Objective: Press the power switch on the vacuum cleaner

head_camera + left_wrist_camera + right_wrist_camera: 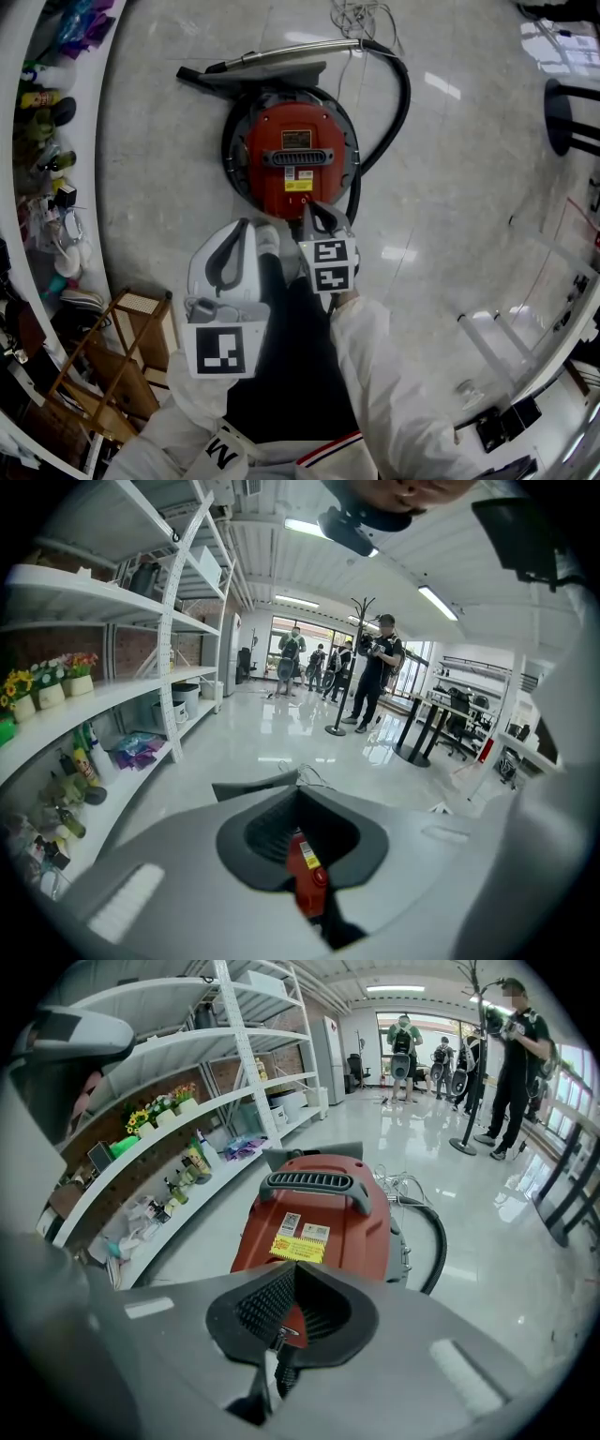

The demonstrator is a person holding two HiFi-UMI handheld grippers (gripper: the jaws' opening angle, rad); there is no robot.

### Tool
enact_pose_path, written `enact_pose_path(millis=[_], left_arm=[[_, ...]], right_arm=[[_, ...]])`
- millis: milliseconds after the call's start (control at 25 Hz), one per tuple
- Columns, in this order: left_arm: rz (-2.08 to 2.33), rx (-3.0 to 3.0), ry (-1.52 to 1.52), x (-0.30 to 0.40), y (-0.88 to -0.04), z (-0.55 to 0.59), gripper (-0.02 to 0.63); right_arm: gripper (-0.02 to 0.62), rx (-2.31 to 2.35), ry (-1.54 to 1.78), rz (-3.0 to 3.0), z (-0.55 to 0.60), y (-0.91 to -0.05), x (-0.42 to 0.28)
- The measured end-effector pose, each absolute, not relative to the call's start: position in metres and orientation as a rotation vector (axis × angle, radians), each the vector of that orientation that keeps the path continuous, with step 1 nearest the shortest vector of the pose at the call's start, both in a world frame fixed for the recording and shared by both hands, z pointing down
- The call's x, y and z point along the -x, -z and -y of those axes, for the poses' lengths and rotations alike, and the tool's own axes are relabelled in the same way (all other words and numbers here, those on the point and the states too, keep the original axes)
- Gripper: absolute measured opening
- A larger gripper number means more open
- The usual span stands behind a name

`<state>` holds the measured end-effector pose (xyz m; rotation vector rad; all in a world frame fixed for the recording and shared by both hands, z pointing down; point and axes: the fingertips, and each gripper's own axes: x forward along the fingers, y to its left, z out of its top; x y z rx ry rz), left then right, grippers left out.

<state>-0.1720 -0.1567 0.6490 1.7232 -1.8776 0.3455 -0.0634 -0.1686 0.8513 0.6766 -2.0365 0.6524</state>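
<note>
Head view: a red vacuum cleaner (298,157) is seen on the pale floor (469,159), just ahead of both tools. The right gripper (317,211) is held over the near edge of the machine. The left gripper (247,225) is held just beside it on the left, a little further back from the machine. A black hose (398,103) is looped off the far right side of the vacuum cleaner, and a metal tube (291,52) is laid beyond it.

Left gripper view: the jaws of the left gripper (299,789) are brought together at their tips and nothing is held. A strip of the red vacuum cleaner (306,874) is glimpsed through the hollow between the pads, below the tool. White shelves (94,592) are ranged to its left, and several people (375,667) are seen far ahead.

Right gripper view: the jaws of the right gripper (292,1267) are likewise closed tip to tip, with nothing gripped. The vacuum cleaner (323,1218) is found directly ahead and beneath them, its dark handle (317,1183) and a yellow label (298,1249) turned towards the tool. Contact with the body cannot be judged, and the switch itself cannot be made out.
</note>
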Motion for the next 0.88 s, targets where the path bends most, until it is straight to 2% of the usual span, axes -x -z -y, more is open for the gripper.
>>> enact_pose_path(millis=[880], left_arm=[[1.860,-1.712,-0.354,0.174,-0.655,0.152,0.000]], right_arm=[[0.002,-0.660,-0.657,2.004,0.164,-0.867,0.066]])
